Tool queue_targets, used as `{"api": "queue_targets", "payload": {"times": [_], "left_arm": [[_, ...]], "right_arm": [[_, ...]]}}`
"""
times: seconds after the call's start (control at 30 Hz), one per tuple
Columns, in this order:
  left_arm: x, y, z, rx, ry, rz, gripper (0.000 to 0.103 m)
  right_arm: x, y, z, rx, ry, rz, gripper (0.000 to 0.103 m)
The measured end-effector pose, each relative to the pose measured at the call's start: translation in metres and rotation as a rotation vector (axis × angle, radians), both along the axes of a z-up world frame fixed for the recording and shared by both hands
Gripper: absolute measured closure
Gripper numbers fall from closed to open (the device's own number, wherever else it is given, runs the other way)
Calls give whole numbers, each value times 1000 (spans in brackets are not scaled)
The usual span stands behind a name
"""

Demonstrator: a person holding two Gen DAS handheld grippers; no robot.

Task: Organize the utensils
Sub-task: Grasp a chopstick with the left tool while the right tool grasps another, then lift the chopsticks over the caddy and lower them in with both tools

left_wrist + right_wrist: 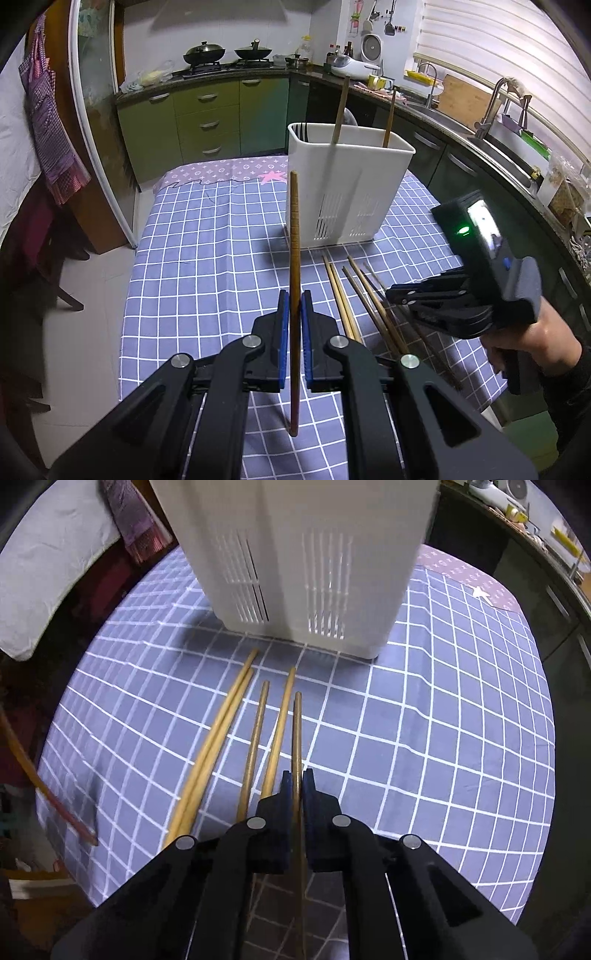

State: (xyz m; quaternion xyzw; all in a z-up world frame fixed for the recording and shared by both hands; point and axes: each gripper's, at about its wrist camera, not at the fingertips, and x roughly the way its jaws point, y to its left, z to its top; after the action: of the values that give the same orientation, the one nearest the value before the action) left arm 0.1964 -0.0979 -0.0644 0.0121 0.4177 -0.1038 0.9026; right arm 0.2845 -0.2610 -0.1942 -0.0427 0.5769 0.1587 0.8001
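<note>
— Left gripper (294,314), close up, is pinching a dark chopstick (294,236) upright, short of the holder (351,184). Two sticks (338,114) already stand inside it.

— Through the right view, our right gripper (295,794) is pressed onto another chopstick (297,731) lying on the desk (443,738). Four loose ones (218,734) beside it remain. We're under halfway, we'd say.

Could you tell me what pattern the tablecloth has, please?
Blue-grey tablecloth with a white grid; right wrist view shows it best.

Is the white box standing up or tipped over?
Standing up. The white utensil holder sits flat on the checked tablecloth, open top upward, two chopsticks poking out.
</note>
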Motion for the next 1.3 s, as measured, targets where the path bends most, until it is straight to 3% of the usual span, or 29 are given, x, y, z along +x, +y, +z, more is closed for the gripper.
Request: {"api": "queue_targets", "payload": {"times": [0.3,0.5,0.83,1.3], "left_arm": [[-9,-1,7,11,-22,-18,97],[-13,-1,13,17,-37,-19,97],[-23,-3,20,29,-58,-36,97],[-19,-1,33,13,-65,-48,97]], "right_arm": [[-47,-32,82,118,-201,-15,97],[-85,-60,121,180,-312,-34,97],[-116,-59,137,203,-365,-29,97],[-115,-47,150,204,-398,-11,97]]}}
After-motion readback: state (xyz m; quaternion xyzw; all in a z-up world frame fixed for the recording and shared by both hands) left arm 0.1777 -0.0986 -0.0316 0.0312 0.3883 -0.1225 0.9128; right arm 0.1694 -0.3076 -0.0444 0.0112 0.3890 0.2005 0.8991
